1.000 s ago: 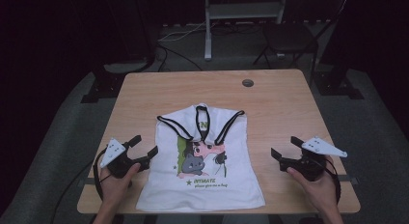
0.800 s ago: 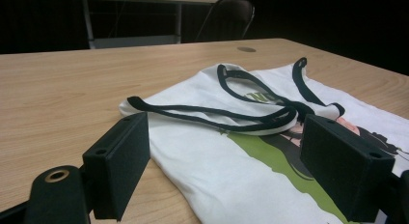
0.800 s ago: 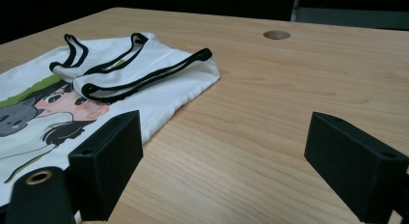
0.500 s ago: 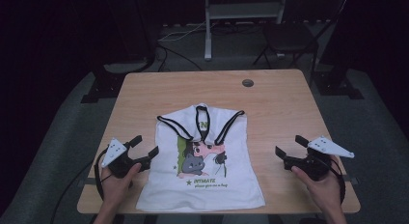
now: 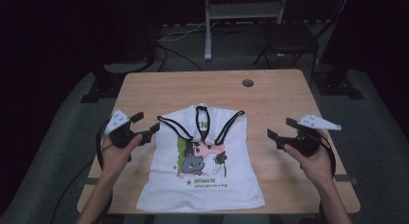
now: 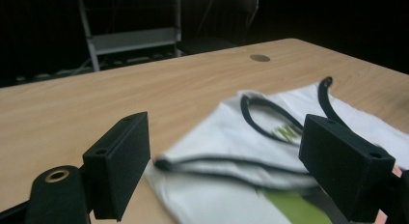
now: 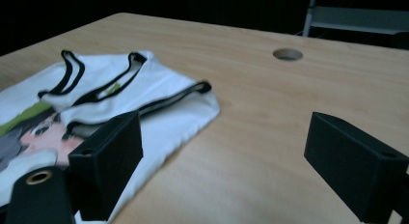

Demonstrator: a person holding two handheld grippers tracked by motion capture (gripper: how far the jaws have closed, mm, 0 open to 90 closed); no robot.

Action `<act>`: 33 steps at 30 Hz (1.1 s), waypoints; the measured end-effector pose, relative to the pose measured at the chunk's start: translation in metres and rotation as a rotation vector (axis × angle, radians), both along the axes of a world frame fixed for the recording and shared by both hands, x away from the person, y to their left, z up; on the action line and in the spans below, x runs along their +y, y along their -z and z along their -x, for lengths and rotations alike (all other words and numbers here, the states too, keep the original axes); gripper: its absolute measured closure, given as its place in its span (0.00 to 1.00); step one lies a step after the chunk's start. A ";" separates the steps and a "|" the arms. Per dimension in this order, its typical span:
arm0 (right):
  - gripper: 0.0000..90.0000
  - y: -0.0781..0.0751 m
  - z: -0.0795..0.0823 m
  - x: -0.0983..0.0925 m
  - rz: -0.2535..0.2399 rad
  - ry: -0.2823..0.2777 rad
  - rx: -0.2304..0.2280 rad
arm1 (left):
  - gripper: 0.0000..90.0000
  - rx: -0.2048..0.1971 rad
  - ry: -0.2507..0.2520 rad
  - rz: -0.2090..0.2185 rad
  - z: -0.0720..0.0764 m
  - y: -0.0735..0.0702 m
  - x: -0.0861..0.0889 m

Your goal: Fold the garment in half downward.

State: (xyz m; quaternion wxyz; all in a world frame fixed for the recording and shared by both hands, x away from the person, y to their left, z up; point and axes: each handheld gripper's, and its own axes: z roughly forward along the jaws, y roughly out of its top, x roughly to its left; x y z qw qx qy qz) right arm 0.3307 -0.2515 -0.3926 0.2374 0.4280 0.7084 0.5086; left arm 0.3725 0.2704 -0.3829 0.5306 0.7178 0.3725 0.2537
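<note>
White sleeveless top w/ black trim and a cartoon print [image 5: 202,161] lies flat, face up, centre-bottom of the high view on the light wooden table [image 5: 193,89], neck toward the top of frame, hem near the bottom edge.

Left gripper [image 5: 143,126] sits at frame left, jaws spread, nothing between them, tips just beside the top's armhole edge at the shoulder. In the left gripper view the black-trimmed shoulder [image 6: 226,163] lies right btwn the two jaws, close in.

Right gripper [image 5: 282,128] is at frame right, jaws also apart and empty, well clear of the garment w/ bare wood btwn. Right gripper view: the top's other shoulder corner [image 7: 202,96] lies upper left of the jaws, not yet lined up.

Change vs. the earlier frames: right hand [image 5: 313,161] has drifted slightly outward, toward the right edge, then come in a bit and up; left hand [image 5: 115,154] barely moved, approx. same spot. Top itself hasn't shifted, no new creases.

Meaning, as I read it: no grab made yet, still the approach stage. Left side looks ready to pinch the shoulder; right needs to close the gap to its shoulder first. Prob. a fold or lift from both shoulders, not begun.

Small round grommet hole [image 5: 248,83] in the table, upper centre-right, is out of the way.
</note>
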 end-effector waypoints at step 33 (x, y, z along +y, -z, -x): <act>0.42 0.020 -0.177 0.099 0.140 -0.329 0.264 | 0.41 0.306 0.096 -0.159 -0.118 0.021 -0.045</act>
